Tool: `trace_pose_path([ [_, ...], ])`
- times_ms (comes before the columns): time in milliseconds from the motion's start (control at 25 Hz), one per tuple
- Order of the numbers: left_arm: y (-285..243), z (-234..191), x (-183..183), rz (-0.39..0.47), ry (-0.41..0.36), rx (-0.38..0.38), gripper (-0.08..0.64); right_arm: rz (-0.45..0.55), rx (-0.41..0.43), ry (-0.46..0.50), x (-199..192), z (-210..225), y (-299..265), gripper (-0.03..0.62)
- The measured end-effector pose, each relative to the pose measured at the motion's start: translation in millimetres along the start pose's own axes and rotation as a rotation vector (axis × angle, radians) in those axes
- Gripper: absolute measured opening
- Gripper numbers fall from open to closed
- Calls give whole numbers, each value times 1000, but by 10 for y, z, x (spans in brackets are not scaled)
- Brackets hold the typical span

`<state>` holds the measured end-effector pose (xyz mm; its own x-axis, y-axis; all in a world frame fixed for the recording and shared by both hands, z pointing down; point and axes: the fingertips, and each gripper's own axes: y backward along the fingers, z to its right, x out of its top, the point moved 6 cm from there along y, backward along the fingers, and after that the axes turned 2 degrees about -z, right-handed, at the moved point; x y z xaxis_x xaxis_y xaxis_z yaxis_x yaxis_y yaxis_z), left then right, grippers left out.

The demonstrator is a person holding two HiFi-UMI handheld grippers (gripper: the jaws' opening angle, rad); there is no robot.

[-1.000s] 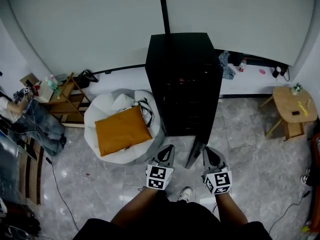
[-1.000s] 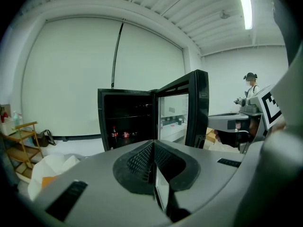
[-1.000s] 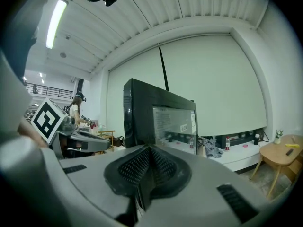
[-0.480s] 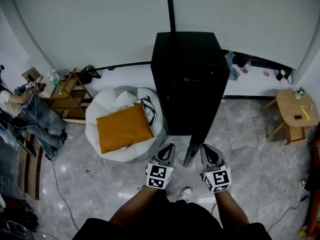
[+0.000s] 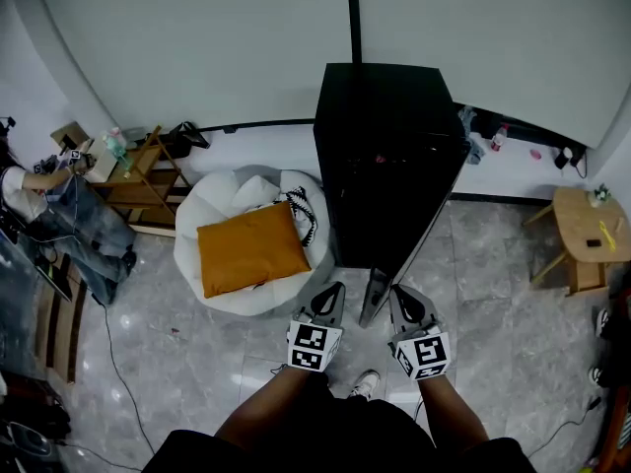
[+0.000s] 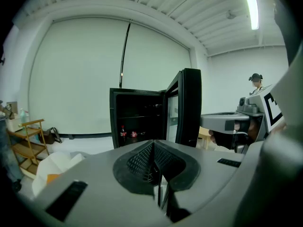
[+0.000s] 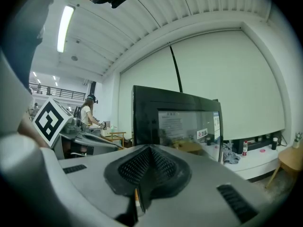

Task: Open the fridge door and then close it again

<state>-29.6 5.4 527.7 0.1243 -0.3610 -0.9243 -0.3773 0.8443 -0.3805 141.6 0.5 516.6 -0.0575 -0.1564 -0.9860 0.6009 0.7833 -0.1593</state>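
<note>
**The open door stands edge-on between your two grippers; the right one has the pushing side**

The fridge stands at the far edge of the floor, its back to the wall. Its door is swung wide towards you. It seems to hinge at the fridge's right front corner, so the panel runs from there back to a free edge just ahead of you.

Your left gripper is closed on nothing and sits on the inner side, looking into the lit shelves. Your right gripper, also closed and empty, sits on the outer side with the glass face filling its view.

The opening looks done, so closing is what remains. That push probably falls to your right gripper, which is just beside the free edge. Clear the left one out of the door's swing first.
</note>
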Motion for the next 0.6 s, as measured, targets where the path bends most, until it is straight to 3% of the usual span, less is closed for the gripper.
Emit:
trace_pose_path([
  [600, 82, -356, -69, -29, 41, 66, 21, -18, 62, 39, 126, -126, -328, 17],
])
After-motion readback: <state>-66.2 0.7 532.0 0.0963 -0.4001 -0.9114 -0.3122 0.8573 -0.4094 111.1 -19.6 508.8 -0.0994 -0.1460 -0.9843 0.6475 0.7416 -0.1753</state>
